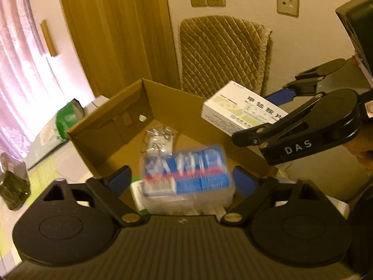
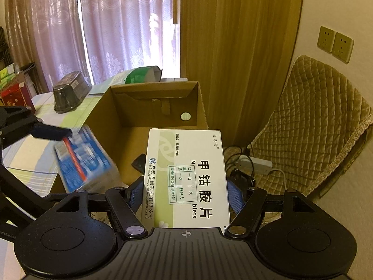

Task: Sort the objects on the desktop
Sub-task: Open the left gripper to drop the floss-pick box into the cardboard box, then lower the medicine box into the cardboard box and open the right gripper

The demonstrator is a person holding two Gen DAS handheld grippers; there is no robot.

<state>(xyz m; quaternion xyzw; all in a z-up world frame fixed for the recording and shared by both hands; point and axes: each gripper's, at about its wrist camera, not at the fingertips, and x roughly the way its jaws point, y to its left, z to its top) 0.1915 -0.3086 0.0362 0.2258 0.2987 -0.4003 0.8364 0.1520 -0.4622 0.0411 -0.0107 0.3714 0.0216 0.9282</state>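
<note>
The left gripper (image 1: pixel 180 179) holds a blurred blue packet (image 1: pixel 186 172) over the open cardboard box (image 1: pixel 130 107). Its blue pads sit either side of the packet, but blur hides whether they press it. The right gripper (image 2: pixel 185 194) has its jaws closed firmly on a white medicine box (image 2: pixel 186 177), held above the box's near edge.

Only the left wrist view shows a clear plastic bag (image 1: pixel 158 140) on the carton floor. Only the right wrist view shows a small black object (image 2: pixel 139 163) in the carton, a dark tub (image 2: pixel 70 92) upside down on the table (image 2: pixel 30 163), and a power strip (image 2: pixel 254 164) on the floor.
</note>
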